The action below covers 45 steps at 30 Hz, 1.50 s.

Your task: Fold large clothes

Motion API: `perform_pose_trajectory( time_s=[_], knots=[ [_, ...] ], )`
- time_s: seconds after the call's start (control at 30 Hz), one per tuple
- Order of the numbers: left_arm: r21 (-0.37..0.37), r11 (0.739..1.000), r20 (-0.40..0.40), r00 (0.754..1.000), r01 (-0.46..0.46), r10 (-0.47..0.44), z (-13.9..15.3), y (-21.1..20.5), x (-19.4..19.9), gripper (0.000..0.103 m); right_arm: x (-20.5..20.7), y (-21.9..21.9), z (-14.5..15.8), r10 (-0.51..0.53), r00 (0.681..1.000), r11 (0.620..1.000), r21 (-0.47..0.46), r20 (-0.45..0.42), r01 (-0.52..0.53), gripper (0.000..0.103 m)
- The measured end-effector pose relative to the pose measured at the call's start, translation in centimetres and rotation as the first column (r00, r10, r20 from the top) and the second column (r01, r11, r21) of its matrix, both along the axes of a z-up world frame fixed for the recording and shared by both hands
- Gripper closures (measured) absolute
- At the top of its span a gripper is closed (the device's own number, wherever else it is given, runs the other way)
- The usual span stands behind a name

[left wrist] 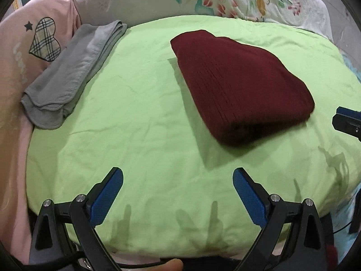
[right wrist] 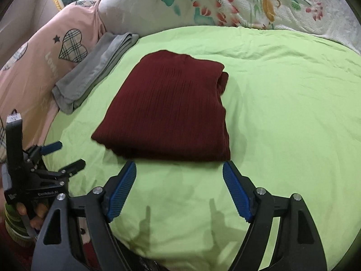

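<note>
Right tool [right wrist: 179,176]: jaws wide apart, holding nothing; maroon garment [right wrist: 169,110] folded on green bed sheet [right wrist: 282,113], at 12 o'clock, near edge just beyond the fingertips.
Left tool [left wrist: 178,183]: spread wide, empty; garment toward 1 o'clock, farther off.
Nearer: right.
Long axis: runs 7 to 1 o'clock in right view.

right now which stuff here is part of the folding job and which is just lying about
Part of the job:
- maroon garment, folded, on the green sheet
- left gripper, open, empty
- right gripper, open, empty

Lying about:
- grey folded cloth at the sheet's edge
- pink bedding with plaid heart
- floral quilt
</note>
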<state>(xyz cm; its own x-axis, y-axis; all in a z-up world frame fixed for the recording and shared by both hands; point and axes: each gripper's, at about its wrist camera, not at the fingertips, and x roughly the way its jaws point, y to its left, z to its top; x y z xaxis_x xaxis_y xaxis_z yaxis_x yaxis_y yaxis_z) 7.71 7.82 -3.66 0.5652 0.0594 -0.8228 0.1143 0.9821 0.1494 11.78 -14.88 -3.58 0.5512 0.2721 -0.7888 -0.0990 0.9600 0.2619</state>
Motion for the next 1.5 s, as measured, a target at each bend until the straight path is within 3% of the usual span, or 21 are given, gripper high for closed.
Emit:
perform_pose_trajectory(
  time_s=[0.27, 0.5, 0.8, 1.5],
  knots=[
    [-0.070, 0.996, 0.036, 0.998, 0.048, -0.045, 3.7, 0.6, -2.3, 0.005, -3.2, 1.3, 2.5, 0.069, 0.997, 0.997, -0.048, 0.020, -0.068, 0.023],
    [-0.032, 0.996, 0.092, 0.993, 0.080, -0.077, 5.8, -1.5, -2.5, 0.005, -3.6, 1.6, 3.9, 0.065, 0.997, 0.996, -0.069, 0.051, -0.062, 0.022],
    [0.009, 0.998, 0.109, 0.992, 0.058, -0.058, 5.5, -2.2, -1.2, 0.005, -2.7, 2.7, 3.0, 0.091, 0.995, 0.992, -0.089, 0.047, -0.086, 0.022],
    [-0.019, 1.000, 0.110, 0.994, 0.024, -0.022, 5.9, -1.9, -0.1, 0.005, -1.7, 3.1, 2.8, 0.080, 0.997, 0.991, -0.113, 0.025, -0.076, 0.022]
  ],
)
